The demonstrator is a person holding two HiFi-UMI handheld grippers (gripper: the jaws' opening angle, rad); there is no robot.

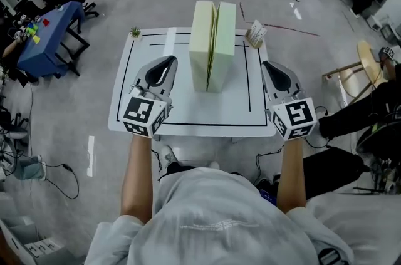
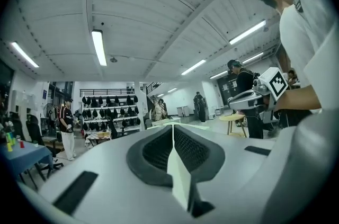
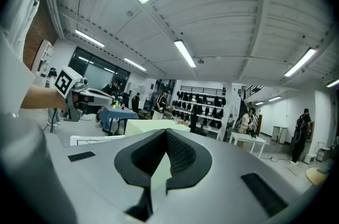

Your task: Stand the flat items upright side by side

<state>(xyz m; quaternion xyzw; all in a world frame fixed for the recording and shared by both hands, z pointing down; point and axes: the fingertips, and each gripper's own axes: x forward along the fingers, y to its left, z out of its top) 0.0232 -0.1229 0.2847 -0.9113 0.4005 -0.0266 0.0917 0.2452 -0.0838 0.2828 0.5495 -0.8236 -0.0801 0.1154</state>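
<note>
You held your left tool (image 1: 168,62) and right tool (image 1: 269,66) clenched and empty; the pale green slabs (image 1: 213,47) stood upright, touching, at frame centre between them.

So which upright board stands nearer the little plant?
The left board, the one toward the plant; the right board stands beside it, farther off.

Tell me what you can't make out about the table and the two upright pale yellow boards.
Far faces of the boards: turned away from the head view.
A pale object at the far right corner of the table: too small in the head view to identify.
A green sprig at the far left corner: too small as well.
Left gripper view: the body of the left gripper hides the table.
</note>
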